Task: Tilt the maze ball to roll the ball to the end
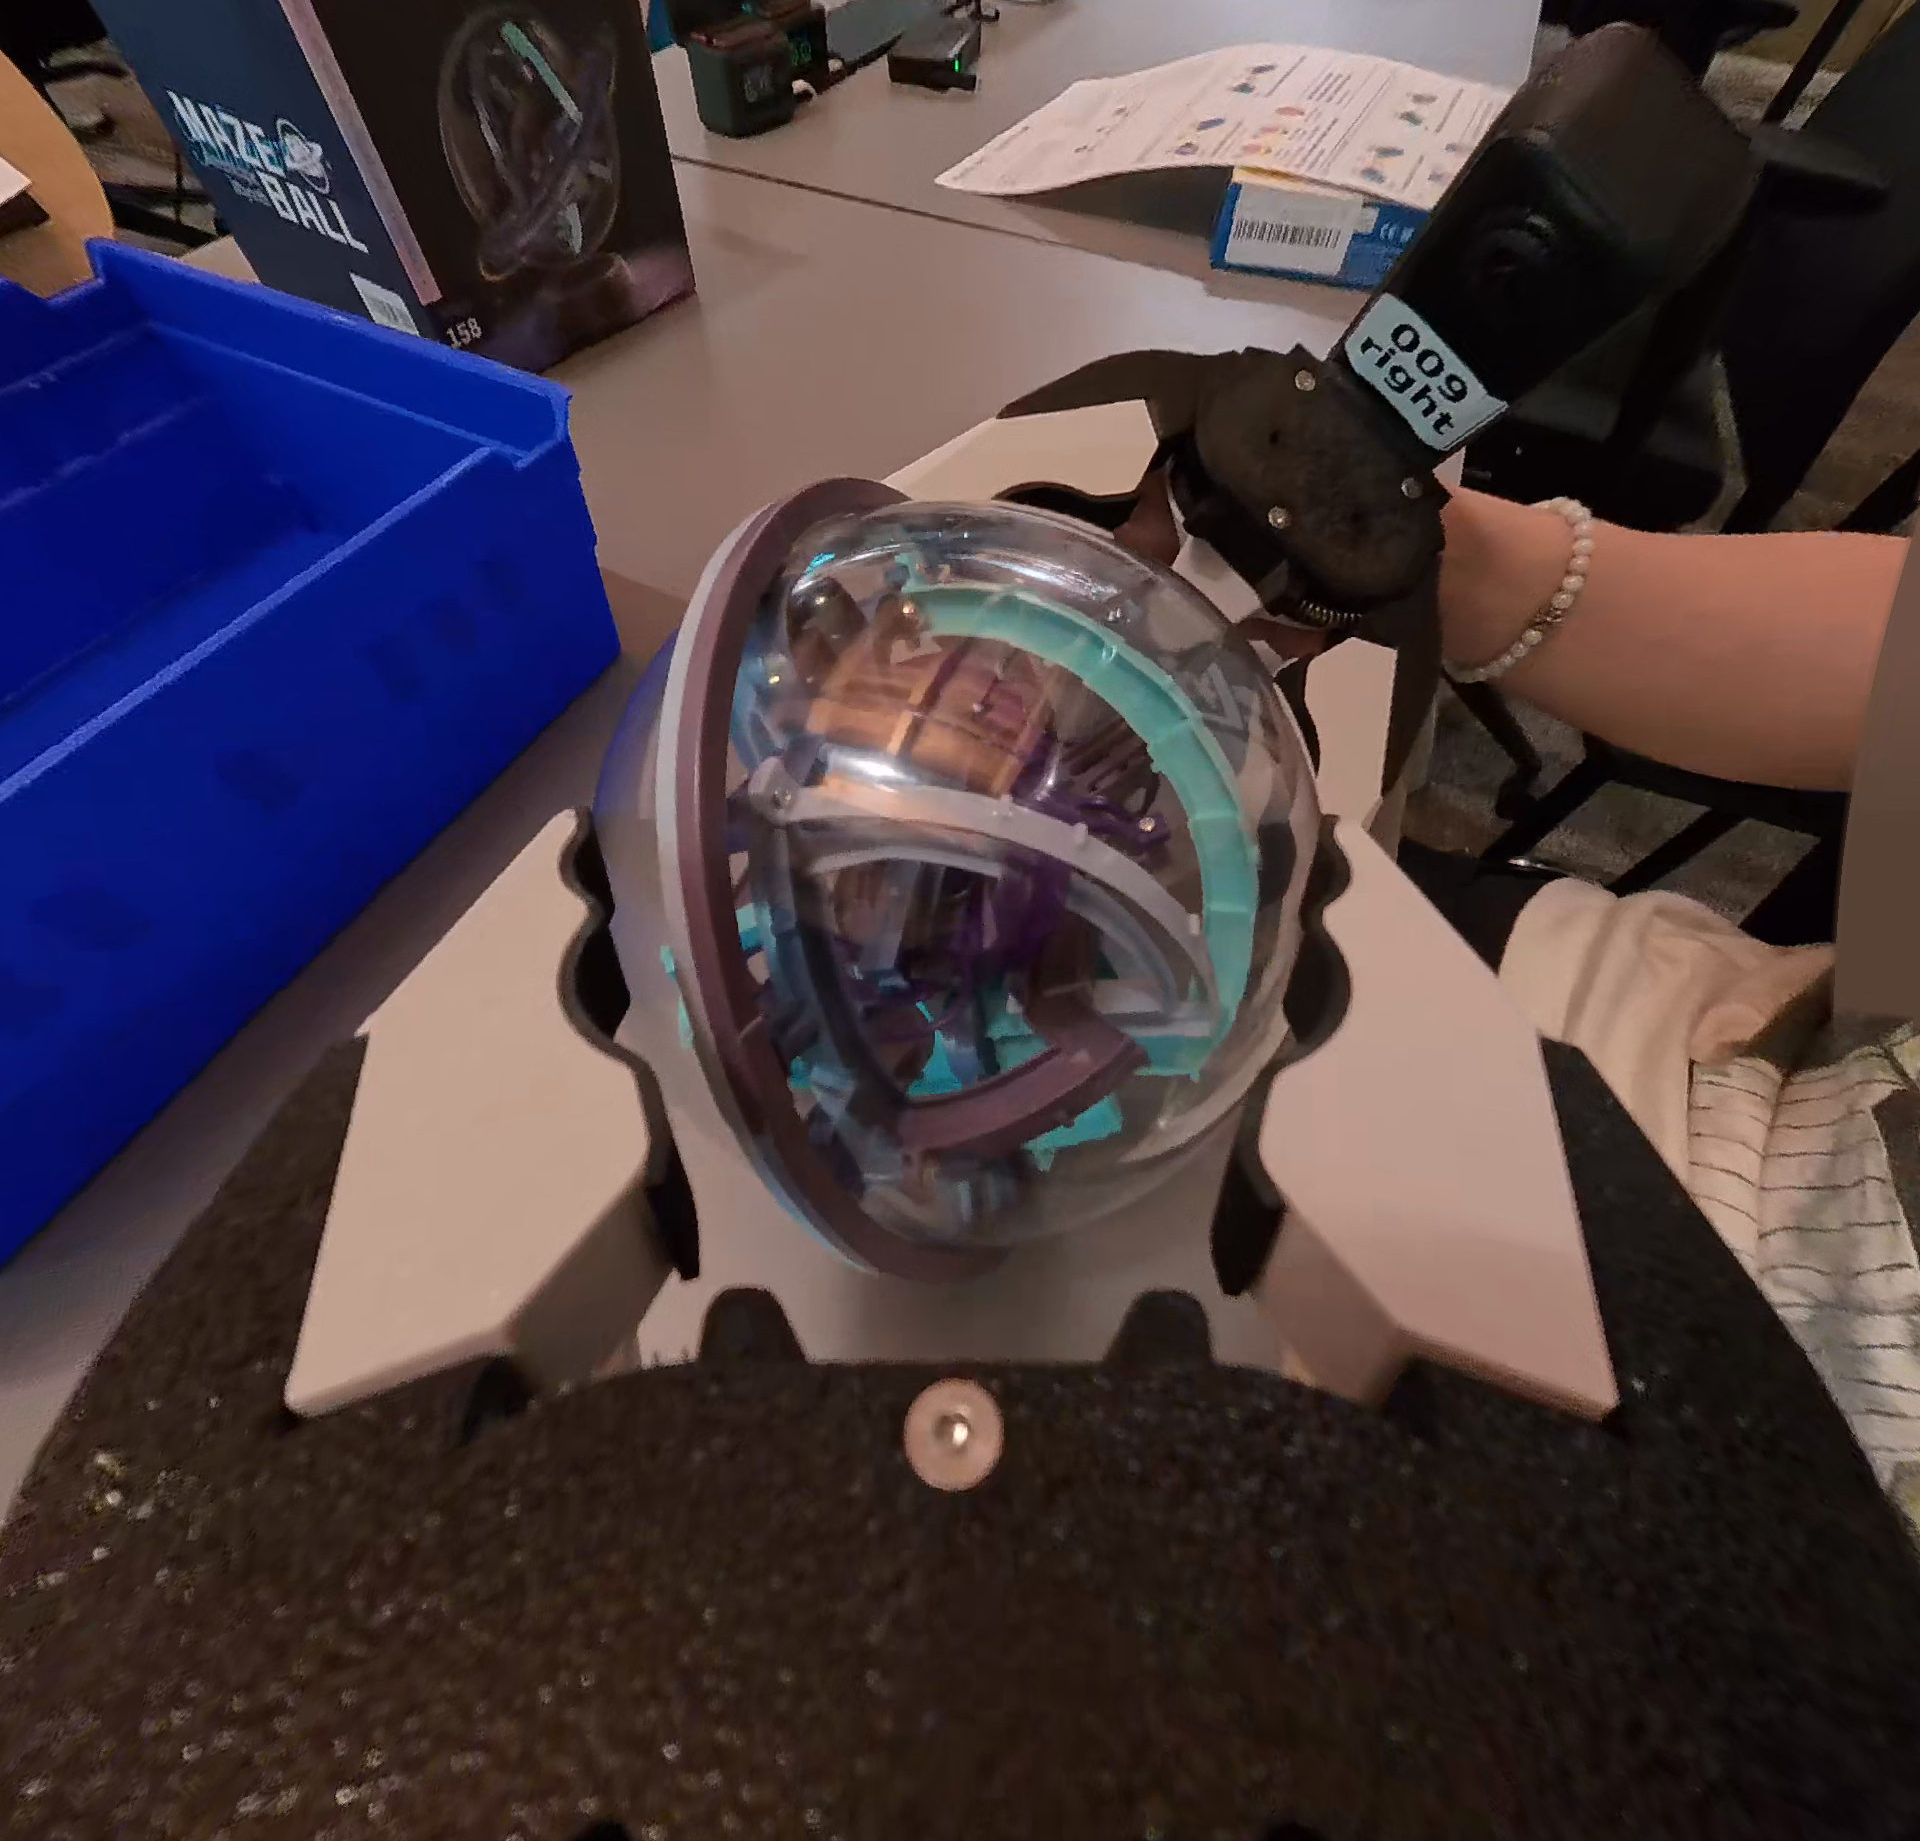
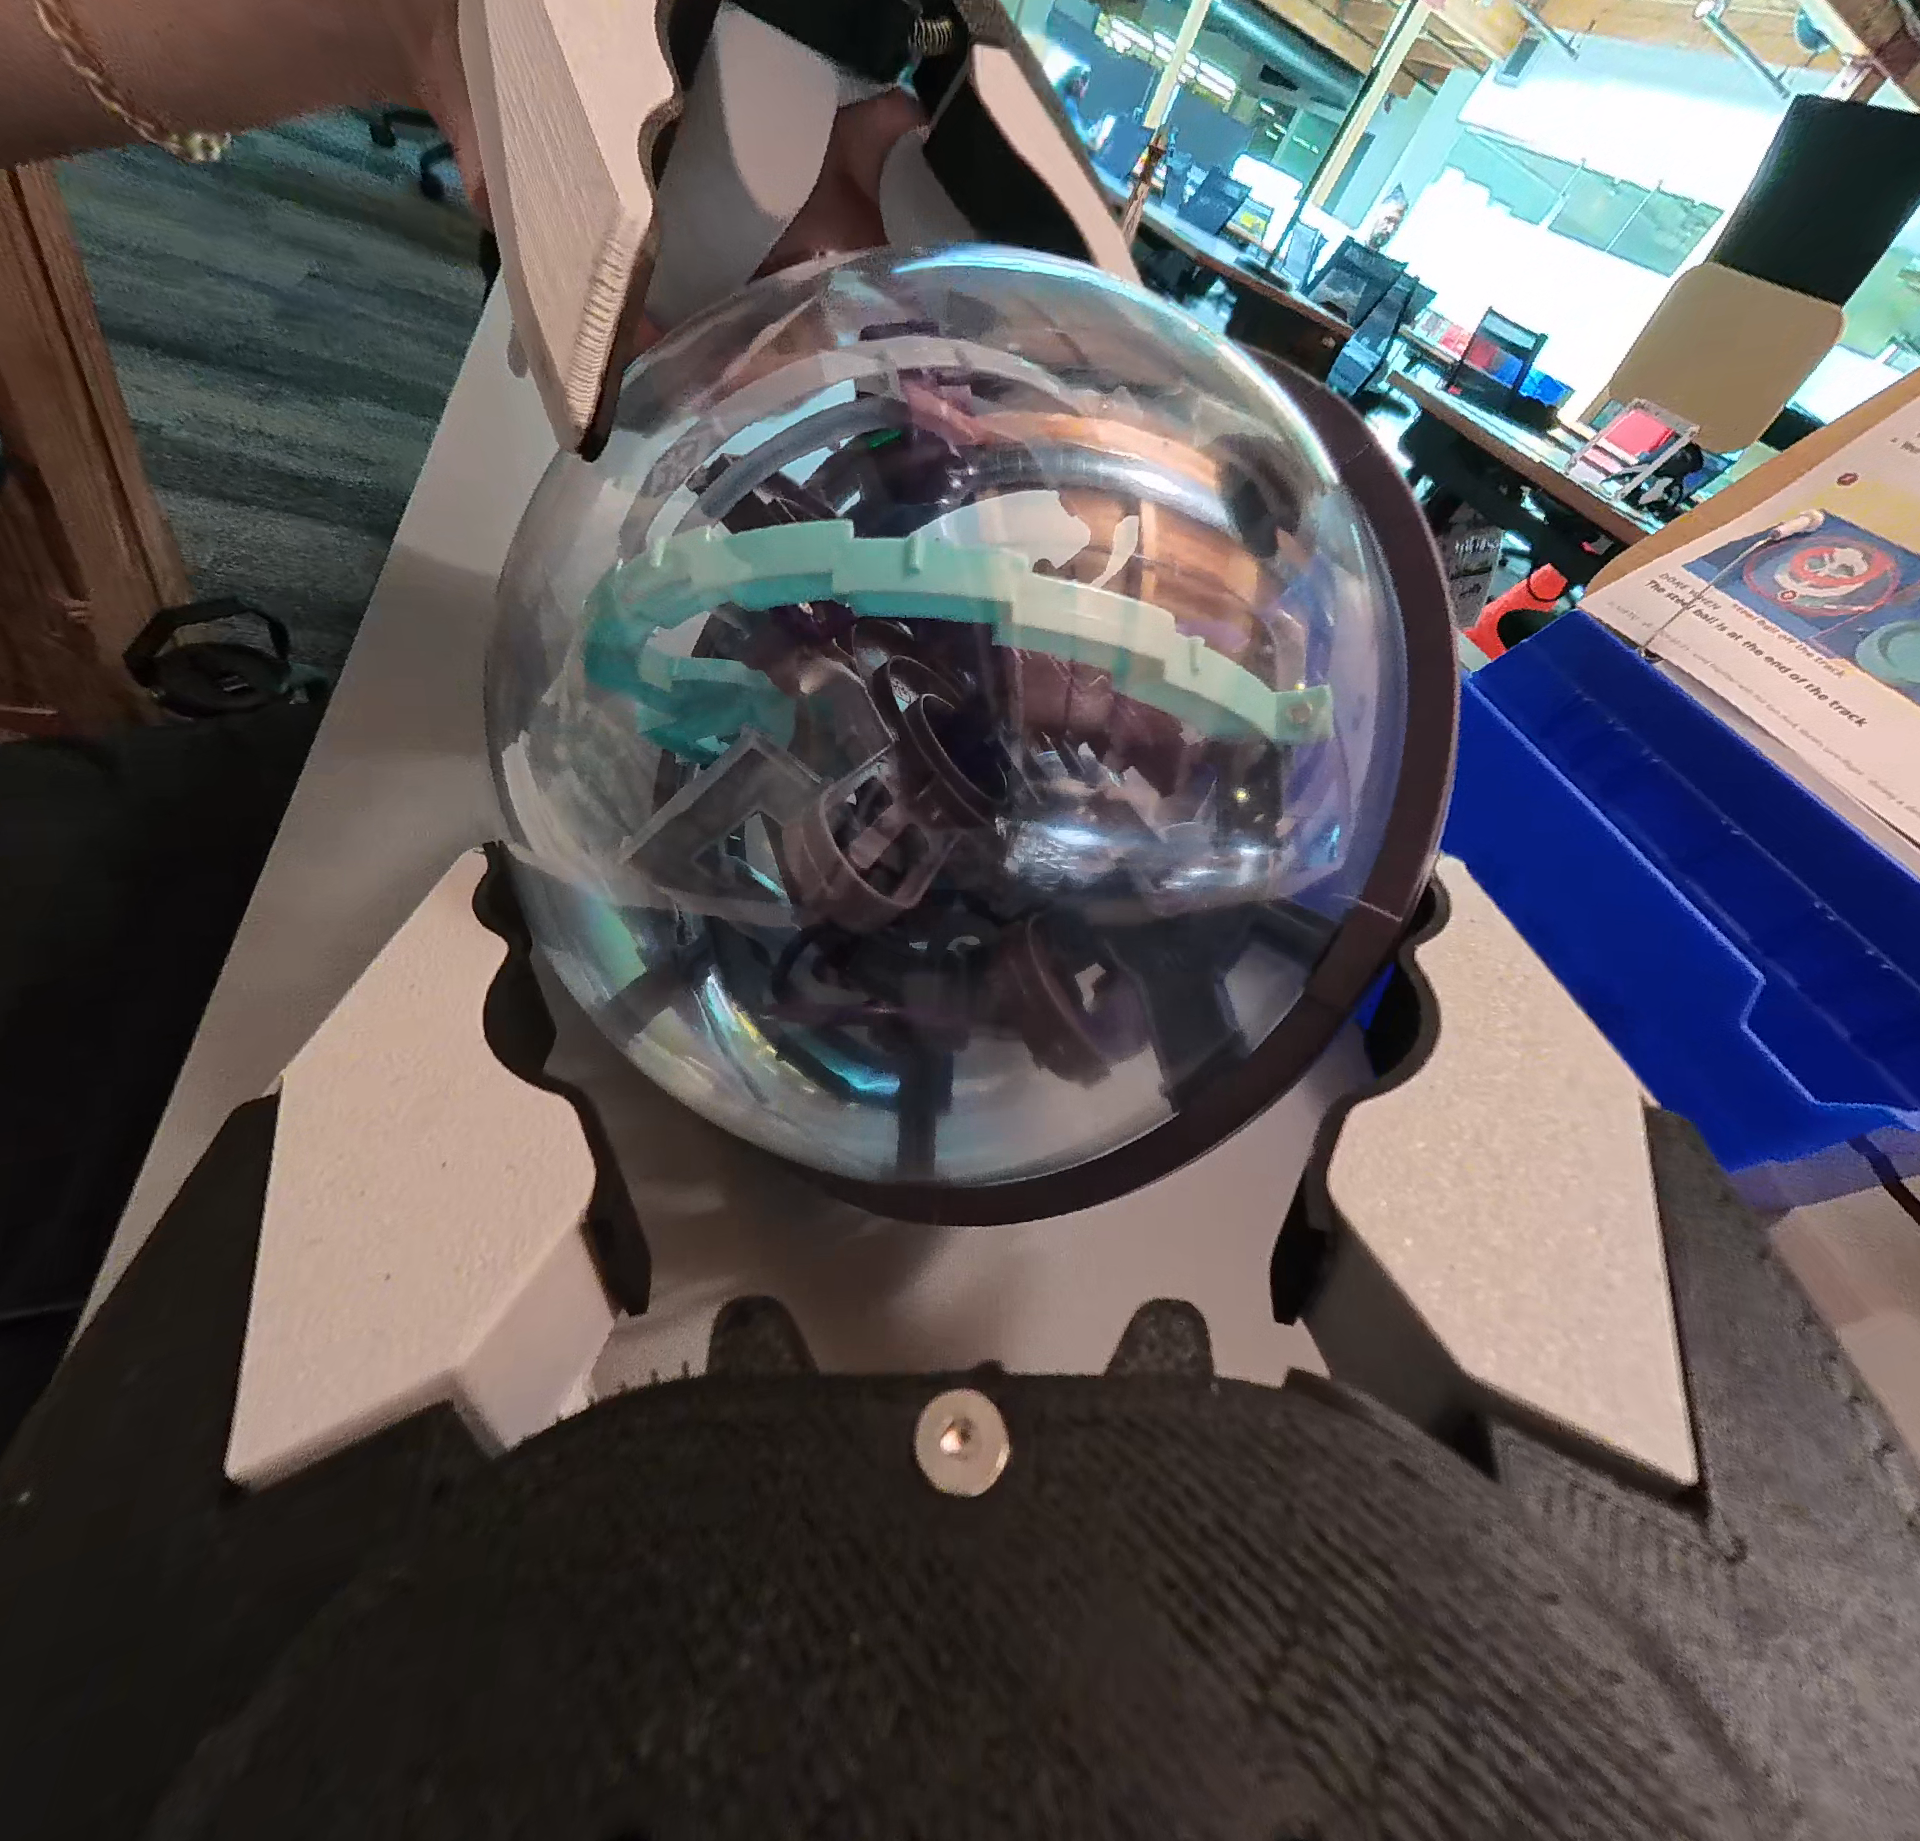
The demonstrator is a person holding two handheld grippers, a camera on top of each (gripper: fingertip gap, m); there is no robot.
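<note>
The maze ball (image 1: 956,887) is a clear sphere with a dark purple rim and teal, grey and purple tracks inside. It is held off the table between both grippers. My left gripper (image 1: 961,835) is shut on it, its white fingers (image 1: 468,1043) pressing both sides. My right gripper (image 1: 1195,565) grips the far side. In the right wrist view the maze ball (image 2: 966,731) fills the middle, the right gripper (image 2: 961,877) is shut on it, and the left gripper (image 2: 790,202) clamps it from above. I cannot pick out the small steel ball.
A blue plastic bin (image 1: 260,648) stands close on the left, also in the right wrist view (image 2: 1662,908). The maze ball's box (image 1: 416,129) stands behind it. An instruction sheet (image 1: 1247,118) lies on the grey table (image 1: 883,337). A person's forearm (image 1: 1662,669) is at the right.
</note>
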